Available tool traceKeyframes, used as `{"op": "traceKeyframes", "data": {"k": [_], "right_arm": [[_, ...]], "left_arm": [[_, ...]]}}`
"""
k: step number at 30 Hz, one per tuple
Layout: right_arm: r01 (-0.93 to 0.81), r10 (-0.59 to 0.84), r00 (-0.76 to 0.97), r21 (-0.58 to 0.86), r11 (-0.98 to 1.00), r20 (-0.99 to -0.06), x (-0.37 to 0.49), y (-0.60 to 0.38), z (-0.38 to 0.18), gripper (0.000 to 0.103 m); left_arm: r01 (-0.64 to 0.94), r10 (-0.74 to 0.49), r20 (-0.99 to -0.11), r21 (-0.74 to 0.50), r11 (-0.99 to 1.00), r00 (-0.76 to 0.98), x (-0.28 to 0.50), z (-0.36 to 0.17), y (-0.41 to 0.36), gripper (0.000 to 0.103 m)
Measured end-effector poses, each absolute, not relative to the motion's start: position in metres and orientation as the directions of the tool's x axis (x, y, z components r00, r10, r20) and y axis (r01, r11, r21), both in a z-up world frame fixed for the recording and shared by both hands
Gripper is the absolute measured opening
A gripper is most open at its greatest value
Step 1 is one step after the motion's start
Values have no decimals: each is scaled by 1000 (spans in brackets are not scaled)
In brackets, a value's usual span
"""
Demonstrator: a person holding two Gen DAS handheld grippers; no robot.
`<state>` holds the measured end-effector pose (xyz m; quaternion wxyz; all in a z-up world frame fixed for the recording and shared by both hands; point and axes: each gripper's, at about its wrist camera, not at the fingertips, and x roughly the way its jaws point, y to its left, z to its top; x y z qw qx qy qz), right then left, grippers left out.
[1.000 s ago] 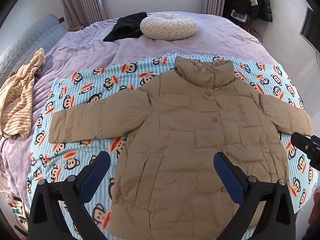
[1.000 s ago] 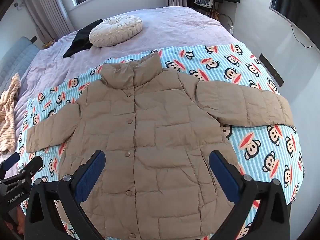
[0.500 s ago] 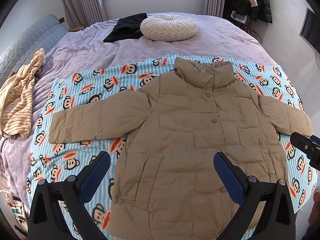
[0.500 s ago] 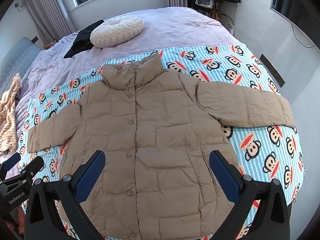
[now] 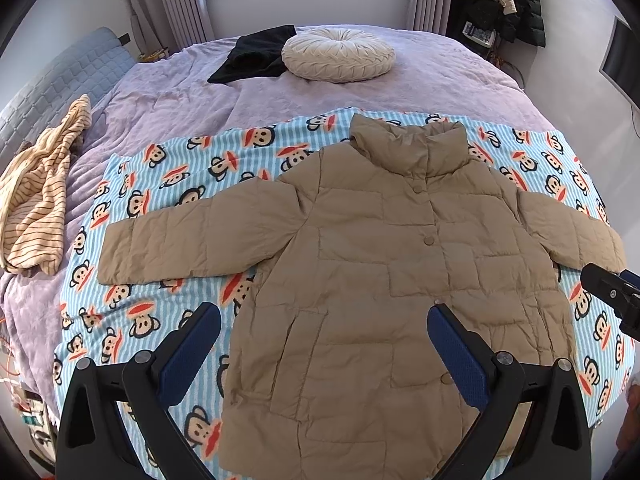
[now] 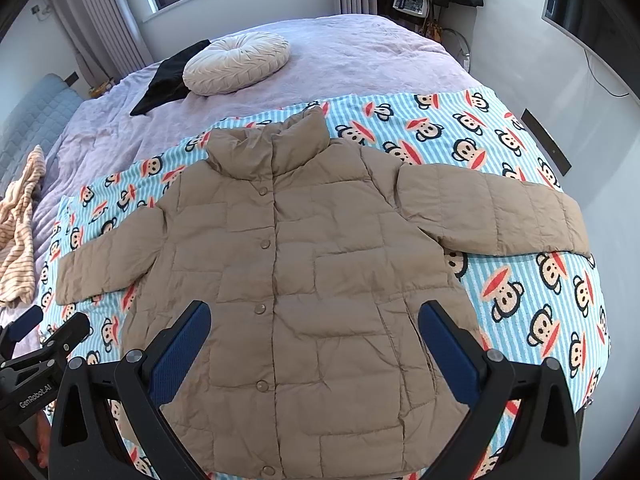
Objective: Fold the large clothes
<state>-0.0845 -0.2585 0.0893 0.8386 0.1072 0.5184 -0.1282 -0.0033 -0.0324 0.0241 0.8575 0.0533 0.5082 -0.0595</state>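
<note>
A tan puffer jacket (image 5: 360, 272) lies flat and front-up in the middle of both frames, snapped closed, collar toward the top of the frame and hem toward the bottom. Both sleeves stretch out sideways; in the left wrist view one sleeve (image 5: 192, 236) reaches toward the left edge, and in the right wrist view the other sleeve (image 6: 492, 216) reaches toward the right edge. The jacket rests on a blue striped blanket with monkey faces (image 5: 160, 184), which covers the near part of a bed with a lilac cover (image 5: 440, 80).

The left claw (image 5: 324, 340) hangs above the lower half of the jacket, spread wide and holding nothing. The right claw (image 6: 314, 336) hangs likewise over the jacket's lower front, also spread wide and empty.

Toward the top of the frame, a round cream cushion (image 5: 338, 54) sits on the bed, with a black garment (image 5: 252, 56) just beside it on its left. A cream striped garment (image 5: 36, 196) lies crumpled at the left edge. Dark coats (image 5: 504, 4) hang in the upper right corner.
</note>
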Motion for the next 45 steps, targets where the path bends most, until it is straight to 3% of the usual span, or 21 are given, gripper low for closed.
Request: {"op": "traceKeyframes", "data": {"k": [45], "right_arm": [[319, -100, 427, 46, 947, -899, -77, -248, 88, 103]], "left_arm": [[146, -47, -876, 27, 989, 480, -10, 23, -17, 103]]}}
